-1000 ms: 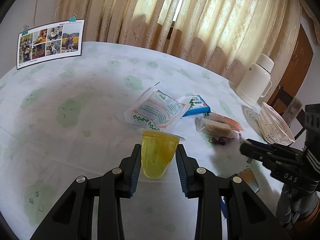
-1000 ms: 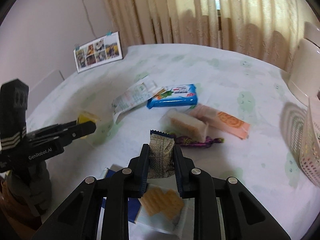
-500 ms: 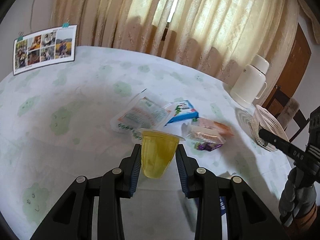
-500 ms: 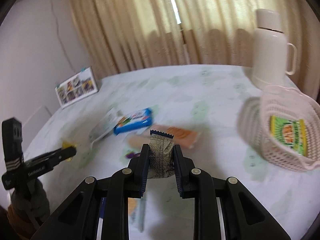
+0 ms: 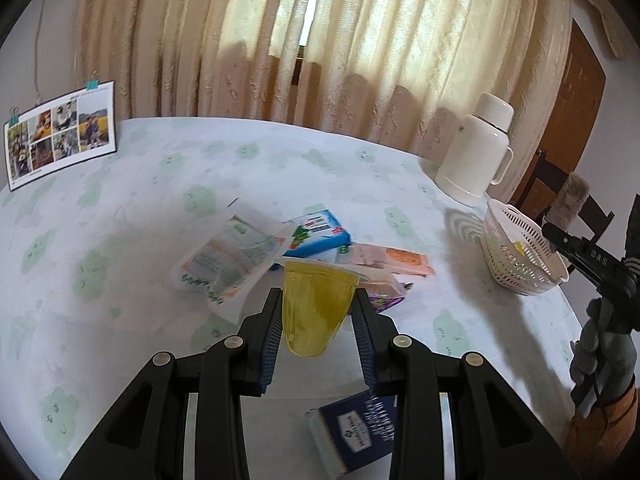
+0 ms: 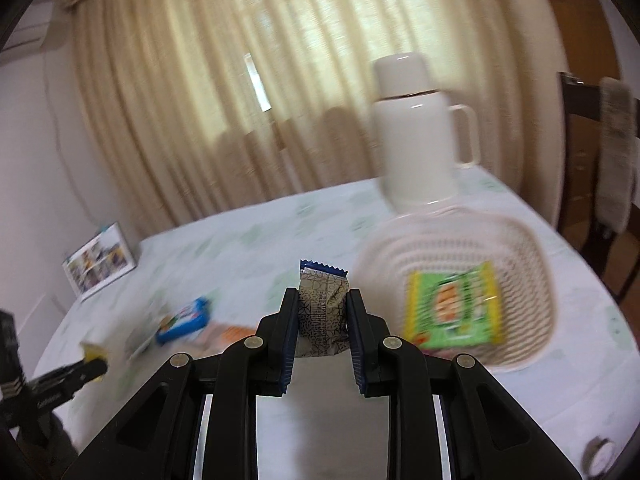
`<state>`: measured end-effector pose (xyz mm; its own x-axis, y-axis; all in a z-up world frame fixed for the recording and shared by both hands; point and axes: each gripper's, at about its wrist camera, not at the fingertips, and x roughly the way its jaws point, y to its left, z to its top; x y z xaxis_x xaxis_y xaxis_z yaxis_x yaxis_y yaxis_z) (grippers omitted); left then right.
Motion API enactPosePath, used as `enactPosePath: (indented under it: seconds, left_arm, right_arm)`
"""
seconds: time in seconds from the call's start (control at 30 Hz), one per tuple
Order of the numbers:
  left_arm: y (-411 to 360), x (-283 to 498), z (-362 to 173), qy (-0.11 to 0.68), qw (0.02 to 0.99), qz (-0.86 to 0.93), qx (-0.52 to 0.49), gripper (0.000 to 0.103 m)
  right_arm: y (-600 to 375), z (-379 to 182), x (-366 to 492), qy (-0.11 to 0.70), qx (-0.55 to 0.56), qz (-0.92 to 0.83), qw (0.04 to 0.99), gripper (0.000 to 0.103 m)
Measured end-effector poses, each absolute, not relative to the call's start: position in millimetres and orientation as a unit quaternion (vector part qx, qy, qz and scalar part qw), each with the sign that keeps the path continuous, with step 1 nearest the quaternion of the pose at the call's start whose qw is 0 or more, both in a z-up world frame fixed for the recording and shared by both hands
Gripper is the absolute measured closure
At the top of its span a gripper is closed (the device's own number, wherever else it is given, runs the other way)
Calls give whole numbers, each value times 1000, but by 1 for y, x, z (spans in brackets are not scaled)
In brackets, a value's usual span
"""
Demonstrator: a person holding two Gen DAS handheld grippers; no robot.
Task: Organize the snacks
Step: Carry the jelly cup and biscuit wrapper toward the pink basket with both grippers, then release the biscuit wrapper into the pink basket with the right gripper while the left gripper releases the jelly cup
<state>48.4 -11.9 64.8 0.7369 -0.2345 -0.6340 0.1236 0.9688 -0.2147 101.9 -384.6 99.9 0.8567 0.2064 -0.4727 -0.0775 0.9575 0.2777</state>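
The right gripper (image 6: 323, 322) is squeezing a small patterned snack packet (image 6: 322, 312) just beside the white basket (image 6: 516, 236), carrying it there. The left gripper (image 5: 318, 322) is clamping a yellow jelly cup (image 5: 316, 312) farther from the basket, above the desk (image 5: 132, 248). Next, the packet probably needs holding over the basket and letting go.

Jelly cups (image 5: 316, 312): 1
Baskets (image 5: 520, 256): 1
Flasks (image 5: 476, 152): 1
Grippers (image 5: 318, 316): 2
Pkts showing on table (image 5: 228, 256): approx. 6

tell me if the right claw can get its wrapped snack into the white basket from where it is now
Probably yes. The right claw holds the patterned snack packet beside the white basket, whose top is open; only a green packet lies inside, with nothing between.
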Motion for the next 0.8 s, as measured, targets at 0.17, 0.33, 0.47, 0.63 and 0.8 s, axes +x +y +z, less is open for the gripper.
enactPosePath:
  seconds: [0.17, 0.33, 0.47, 0.63, 0.8]
  left_arm:
    - [-30, 52, 69, 351, 928, -105, -65, 73]
    - [-49, 58, 73, 354, 926, -120, -53, 73]
    - [-70, 62, 77, 353, 925, -134, -38, 73]
    - [-102, 71, 81, 356, 920, -161, -25, 73]
    - [-143, 85, 86, 365, 908, -206, -17, 73]
  right_arm:
    - [-417, 95, 109, 252, 138, 24, 958, 78]
    - [-445, 84, 110, 251, 177, -7, 952, 51]
    - [-458, 79, 104, 234, 194, -22, 953, 42]
    - [-463, 78, 96, 218, 202, -44, 954, 42]
    - [-467, 82, 87, 200, 203, -68, 956, 42]
